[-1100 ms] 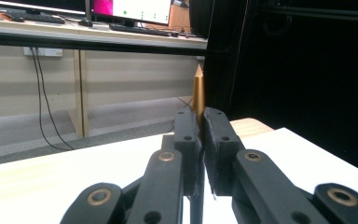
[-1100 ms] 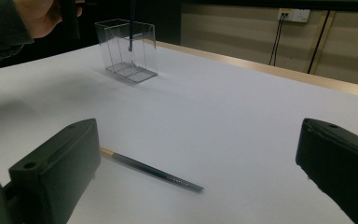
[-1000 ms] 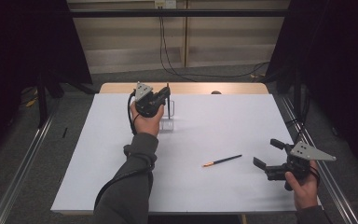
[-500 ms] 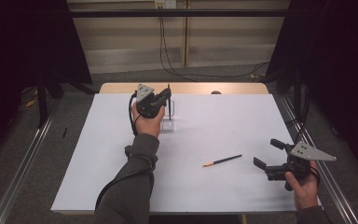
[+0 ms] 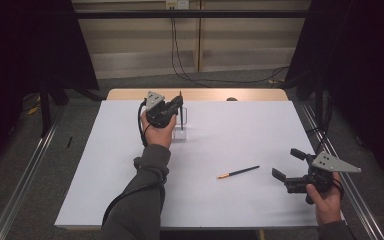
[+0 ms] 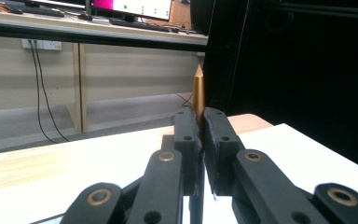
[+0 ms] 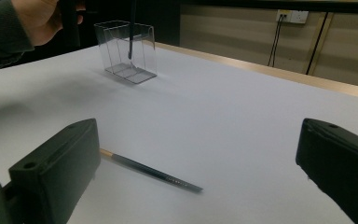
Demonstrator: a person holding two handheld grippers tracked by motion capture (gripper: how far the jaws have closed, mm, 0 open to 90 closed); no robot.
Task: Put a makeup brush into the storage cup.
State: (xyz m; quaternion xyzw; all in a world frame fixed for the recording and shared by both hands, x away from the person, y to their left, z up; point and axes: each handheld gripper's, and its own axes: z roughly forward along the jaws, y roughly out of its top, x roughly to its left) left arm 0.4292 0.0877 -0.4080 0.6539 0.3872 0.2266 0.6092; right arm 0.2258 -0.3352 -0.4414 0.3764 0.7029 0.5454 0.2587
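Note:
A clear plastic holder point(image 5: 180, 128) stands on the white table top point(image 5: 240, 125), far left of centre. My left gripper point(image 5: 178, 103) is just above it, shut on a dark pencil point(image 5: 181, 118) that stands upright with its lower end inside the holder point(image 7: 128, 51). In the left gripper view the pencil's gold pointed end point(image 6: 198, 91) rises from between the closed jaws of that gripper point(image 6: 200, 123). A second dark pencil point(image 5: 238, 172) lies flat near the front right. My right gripper point(image 5: 288, 163) rests open just right of it, and this pencil point(image 7: 149, 171) lies ahead of its jaws.
A bare wooden strip point(image 5: 205, 94) runs along the table's far edge, with a small dark object point(image 5: 231, 99) on it. Metal rails point(image 5: 25, 170) flank the table on the floor. Cables point(image 5: 180, 55) hang at the back wall.

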